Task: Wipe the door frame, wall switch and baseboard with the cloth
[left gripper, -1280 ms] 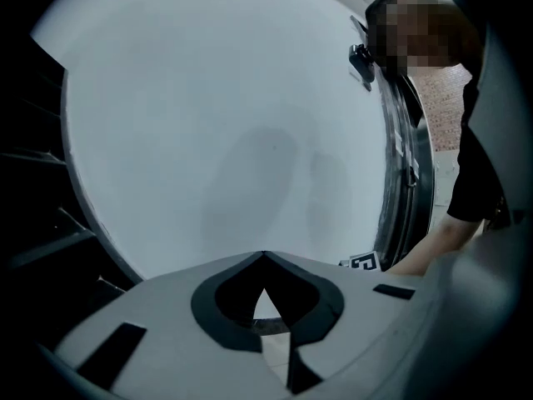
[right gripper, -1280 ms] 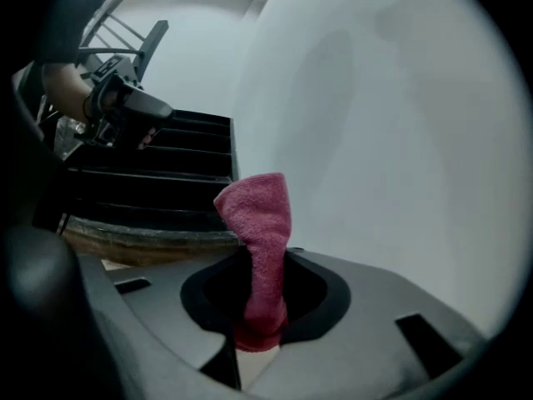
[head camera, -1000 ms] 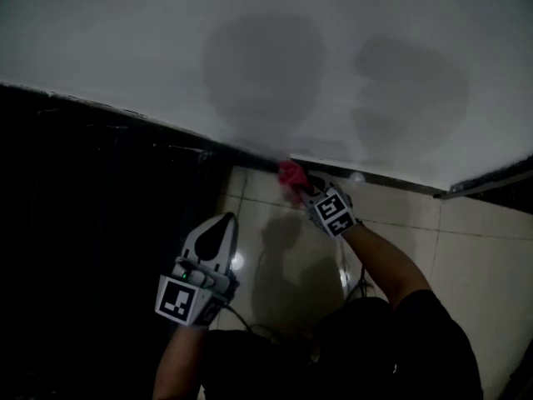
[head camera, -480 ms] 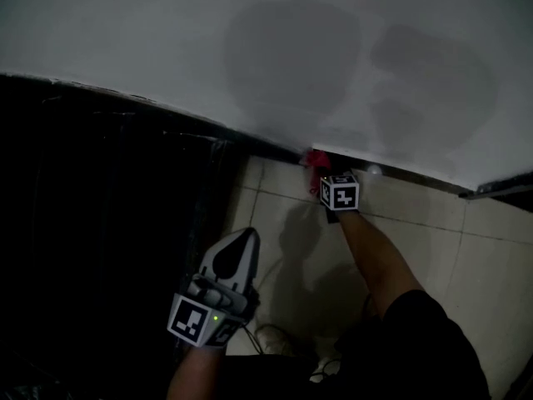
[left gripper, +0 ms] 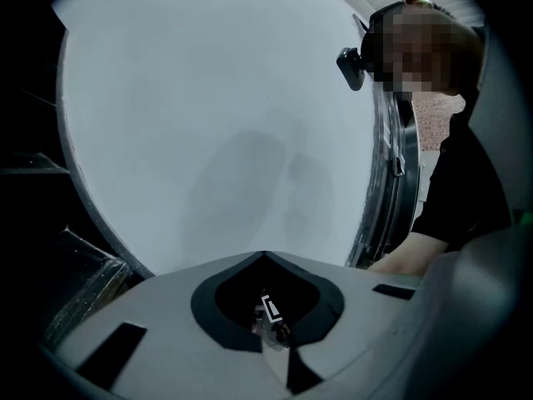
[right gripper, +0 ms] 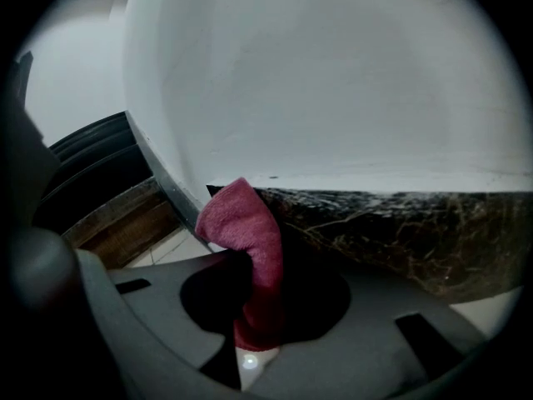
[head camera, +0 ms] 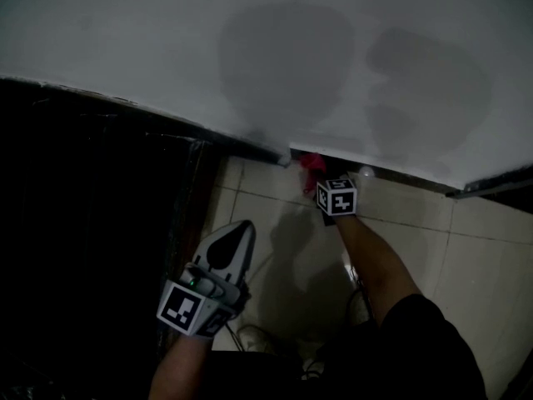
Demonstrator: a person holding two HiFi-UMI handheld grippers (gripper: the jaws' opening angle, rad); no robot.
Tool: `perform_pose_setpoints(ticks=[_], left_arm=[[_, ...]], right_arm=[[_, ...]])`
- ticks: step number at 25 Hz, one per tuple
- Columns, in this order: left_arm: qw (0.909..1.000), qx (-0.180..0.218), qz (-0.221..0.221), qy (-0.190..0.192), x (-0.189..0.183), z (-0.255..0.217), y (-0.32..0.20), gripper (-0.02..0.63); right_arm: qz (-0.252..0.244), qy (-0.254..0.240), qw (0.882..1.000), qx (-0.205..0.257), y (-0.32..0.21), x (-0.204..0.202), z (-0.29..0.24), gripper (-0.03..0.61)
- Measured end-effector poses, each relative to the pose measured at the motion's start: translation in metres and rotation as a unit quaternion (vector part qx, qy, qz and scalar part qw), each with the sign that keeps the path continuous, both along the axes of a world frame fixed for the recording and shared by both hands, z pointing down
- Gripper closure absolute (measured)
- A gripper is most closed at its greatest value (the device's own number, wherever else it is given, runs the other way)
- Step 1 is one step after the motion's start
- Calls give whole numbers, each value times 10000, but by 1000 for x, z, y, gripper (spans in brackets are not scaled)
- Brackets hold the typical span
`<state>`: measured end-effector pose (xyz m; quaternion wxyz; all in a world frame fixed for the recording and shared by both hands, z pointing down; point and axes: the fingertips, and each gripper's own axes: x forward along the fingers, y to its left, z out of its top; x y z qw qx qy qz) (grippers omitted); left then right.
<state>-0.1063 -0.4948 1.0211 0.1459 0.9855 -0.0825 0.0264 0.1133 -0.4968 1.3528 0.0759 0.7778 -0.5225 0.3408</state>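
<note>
Right gripper view: right gripper (right gripper: 248,319) clamped on crimson fluffy cloth (right gripper: 243,227), its tip at the dark marbled stone baseboard's (right gripper: 383,232) left end, strip running rightward; left gripper (head camera: 228,250) closed, empty, farther off.

The cloth (right gripper: 247,238) is partly hidden inside the right tool (right gripper: 250,327); the baseboard (right gripper: 400,232) runs off-frame.

Likely a home, white wall (head camera: 250,23), dark baseboard (right gripper: 400,232), tiled floor (head camera: 483,257)

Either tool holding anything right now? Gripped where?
Right tool is shut on the red cloth, clamped at its lower bunched part; the free end sticks up by the baseboard. Left tool is shut, holding nothing.
</note>
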Motion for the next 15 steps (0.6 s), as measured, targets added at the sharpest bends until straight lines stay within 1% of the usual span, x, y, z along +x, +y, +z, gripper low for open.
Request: perform_pose_setpoints(ticks=[4, 9, 12, 15], left_arm=[[9999, -41, 127, -21, 21, 5, 13, 623], [9994, -26, 339, -110, 46, 12, 31, 623], [9979, 93, 635, -124, 59, 20, 45, 623], [9975, -23, 695, -152, 73, 18, 57, 623]], right_arm=[[-83, 74, 9999, 14, 24, 14, -6, 499], [144, 73, 9998, -65, 66, 39, -9, 499], [224, 146, 9995, -145, 89, 54, -11, 499], [343, 130, 9992, -130, 106, 63, -14, 499]])
